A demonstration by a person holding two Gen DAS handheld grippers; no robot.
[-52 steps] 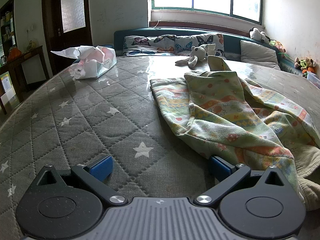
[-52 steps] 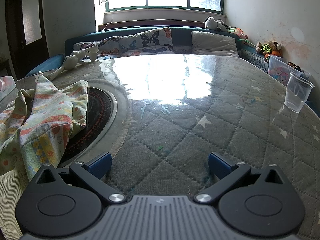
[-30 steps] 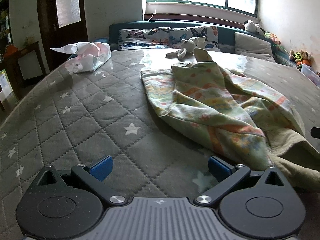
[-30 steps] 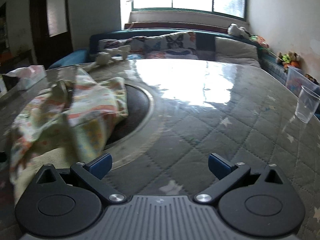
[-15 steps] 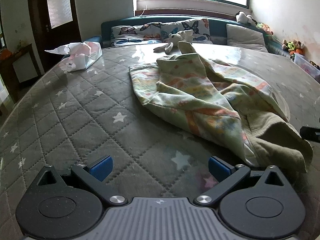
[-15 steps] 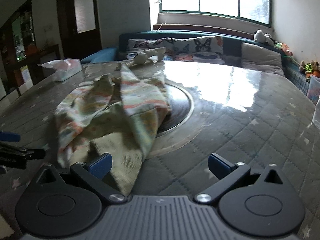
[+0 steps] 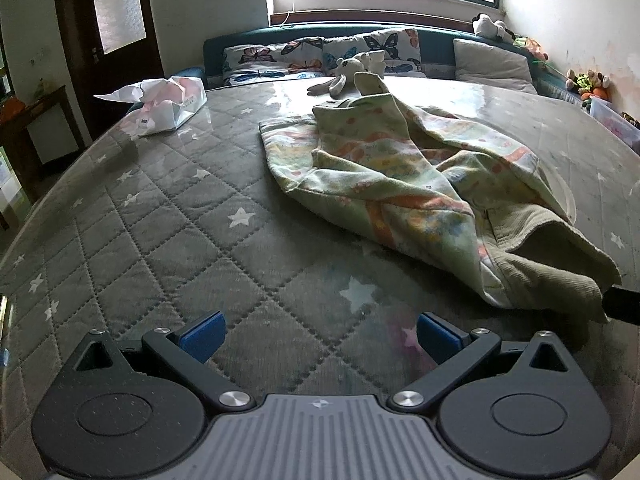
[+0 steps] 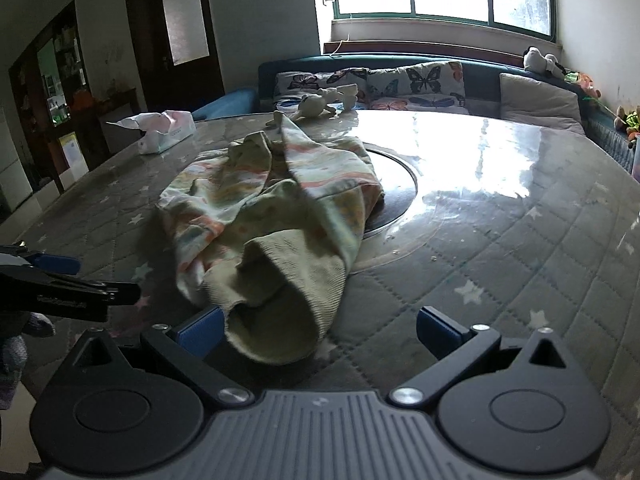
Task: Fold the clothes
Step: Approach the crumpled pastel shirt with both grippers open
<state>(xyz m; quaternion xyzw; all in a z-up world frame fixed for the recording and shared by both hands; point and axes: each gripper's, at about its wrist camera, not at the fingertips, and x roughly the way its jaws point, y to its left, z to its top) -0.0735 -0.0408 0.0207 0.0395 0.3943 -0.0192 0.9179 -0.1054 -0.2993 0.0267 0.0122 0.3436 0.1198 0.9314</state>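
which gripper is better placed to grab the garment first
Right. The right gripper is open with the garment's ribbed hem lying between its fingers. The left gripper is open over bare tablecloth, the garment off to its right.

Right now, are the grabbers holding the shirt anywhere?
No. The left gripper and right gripper are both open, and the crumpled garment lies loose on the table.

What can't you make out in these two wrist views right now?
- Garment: crumpled, so its type and underside are hidden in both views.
- Inset round plate: left part covered by the garment, right wrist view.
- Tissue pack lettering: too small, left wrist view.
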